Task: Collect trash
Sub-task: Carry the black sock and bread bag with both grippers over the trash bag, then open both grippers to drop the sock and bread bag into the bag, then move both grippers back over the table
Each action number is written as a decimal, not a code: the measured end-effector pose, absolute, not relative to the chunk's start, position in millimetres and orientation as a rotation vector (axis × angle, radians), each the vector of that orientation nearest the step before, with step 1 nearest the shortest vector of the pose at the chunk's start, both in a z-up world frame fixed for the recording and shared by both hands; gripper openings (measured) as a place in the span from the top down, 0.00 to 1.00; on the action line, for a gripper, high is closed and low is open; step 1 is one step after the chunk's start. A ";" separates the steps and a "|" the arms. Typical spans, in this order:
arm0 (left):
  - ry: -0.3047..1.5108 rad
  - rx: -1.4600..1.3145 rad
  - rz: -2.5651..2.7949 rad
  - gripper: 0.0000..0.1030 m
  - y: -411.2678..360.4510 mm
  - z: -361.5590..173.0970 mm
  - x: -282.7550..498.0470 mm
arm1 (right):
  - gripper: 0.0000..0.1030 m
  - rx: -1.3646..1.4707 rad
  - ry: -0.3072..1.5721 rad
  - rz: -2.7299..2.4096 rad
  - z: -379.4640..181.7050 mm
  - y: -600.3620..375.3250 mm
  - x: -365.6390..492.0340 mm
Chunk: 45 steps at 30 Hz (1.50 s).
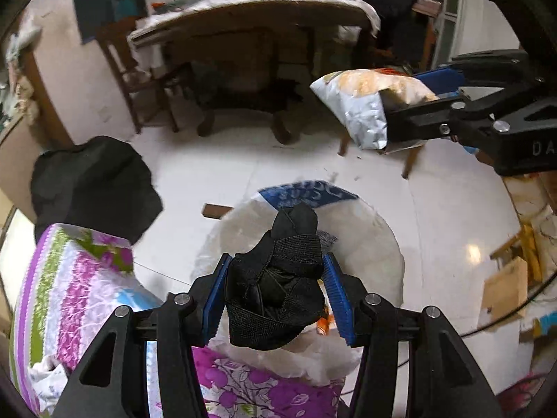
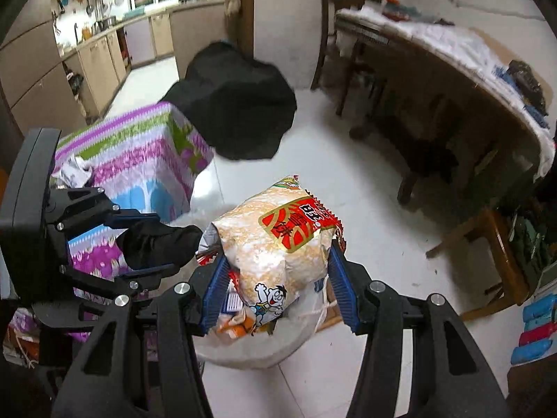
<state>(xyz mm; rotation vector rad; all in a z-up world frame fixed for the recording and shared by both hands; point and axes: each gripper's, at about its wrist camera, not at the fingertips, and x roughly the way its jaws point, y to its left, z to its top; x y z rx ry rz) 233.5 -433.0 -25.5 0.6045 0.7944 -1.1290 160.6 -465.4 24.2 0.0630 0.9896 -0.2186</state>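
My left gripper (image 1: 276, 296) is shut on a crumpled black cloth wad (image 1: 278, 278), held above a white woven sack (image 1: 369, 244) that stands open on the floor. In the right wrist view the left gripper (image 2: 163, 247) shows at the left with the black cloth wad (image 2: 156, 244) between its blue pads. My right gripper (image 2: 275, 289) is shut on a puffy snack bag (image 2: 278, 244) with a red label and a cartoon figure, over the white sack (image 2: 299, 334). From the left wrist view, the right gripper (image 1: 400, 118) and the snack bag (image 1: 362, 104) sit at the upper right.
A low table under a purple, green and white flowered cloth (image 2: 139, 160) stands beside the sack, with a black cloth (image 2: 233, 104) draped on its corner. A wooden dining table (image 1: 250, 24) and chairs stand behind. A small wooden stool (image 2: 487, 244) and cardboard (image 1: 504, 285) lie to the right.
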 end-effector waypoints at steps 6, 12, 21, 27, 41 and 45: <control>0.819 0.661 -1.148 0.48 -434.7 -45.4 236.6 | 0.50 0.065 1.061 -0.191 5.6 -468.0 166.5; 0.834 0.674 -1.144 0.48 -437.3 -57.0 239.1 | 0.50 0.058 1.089 -0.180 -2.0 -471.2 169.1; 0.846 0.687 -1.122 0.47 -439.5 -63.6 244.1 | 0.49 0.058 1.105 -0.155 -7.1 -474.1 177.9; 0.861 0.671 -1.071 0.43 -440.0 -65.0 255.1 | 0.41 0.066 1.109 -0.157 -14.0 -476.7 181.9; 0.846 0.664 -1.053 0.43 -427.5 -64.9 248.7 | 0.42 0.081 1.103 -0.162 -19.1 -472.6 178.7; 0.833 0.668 -1.009 0.43 -419.8 -65.2 248.8 | 0.41 0.076 1.101 -0.155 -20.6 -466.7 178.5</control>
